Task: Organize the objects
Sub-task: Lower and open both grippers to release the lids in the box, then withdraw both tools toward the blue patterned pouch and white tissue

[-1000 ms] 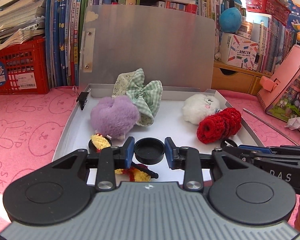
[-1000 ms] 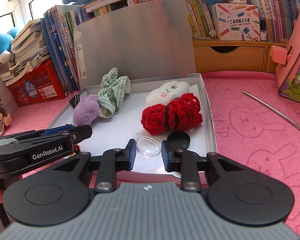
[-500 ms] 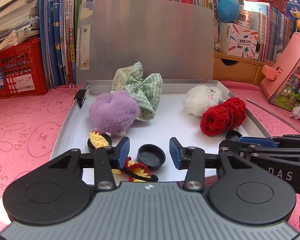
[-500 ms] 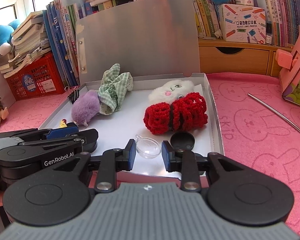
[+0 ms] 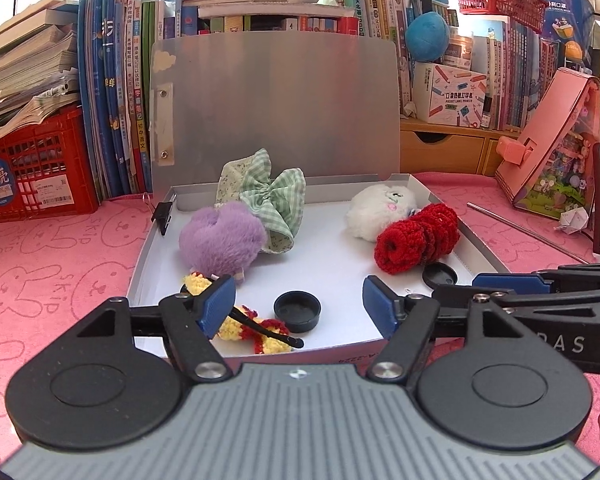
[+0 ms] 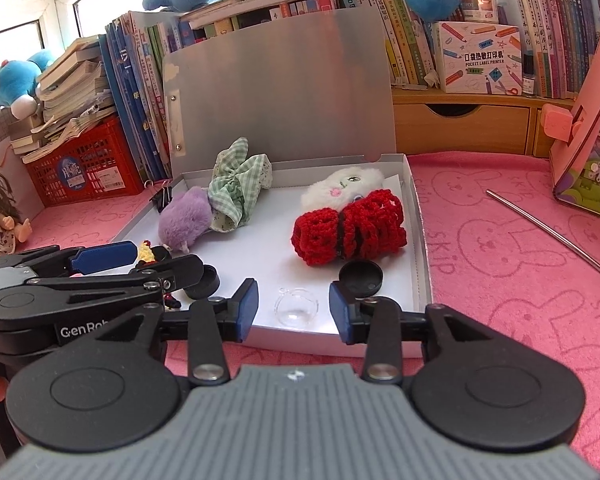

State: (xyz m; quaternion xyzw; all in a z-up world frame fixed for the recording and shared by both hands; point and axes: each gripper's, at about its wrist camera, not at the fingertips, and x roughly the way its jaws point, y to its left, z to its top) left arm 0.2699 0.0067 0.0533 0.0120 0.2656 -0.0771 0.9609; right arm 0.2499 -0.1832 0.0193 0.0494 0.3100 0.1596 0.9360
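A shallow white box (image 5: 148, 248) (image 6: 420, 240) with its lid raised lies on the pink mat. Inside it are a purple pompom (image 5: 220, 240), a green gingham scrunchie (image 5: 276, 200), a white plush (image 5: 380, 208), a red crochet scrunchie (image 5: 416, 244) (image 6: 352, 228) and a yellow-red crochet clip (image 5: 256, 330). A black cap (image 5: 297, 311) lies on the box floor between the opening jaws of my left gripper (image 5: 299, 309), untouched. A clear half-dome (image 6: 297, 305) lies between the opening jaws of my right gripper (image 6: 294, 307), also free. A second black cap (image 6: 360, 278) (image 5: 440, 275) sits beside it.
Books, a red crate (image 5: 28, 172) and plush toys line the back. A pink toy house (image 5: 556, 160) stands at the right, with a metal rod (image 6: 552, 232) on the mat. A black binder clip (image 5: 162, 216) grips the box's left wall. A doll (image 6: 0, 216) lies at far left.
Both grippers have opened and let go: the left released the black cap, the right released the clear dome. Both pieces now rest on the box floor. The left view has drawn back slightly.
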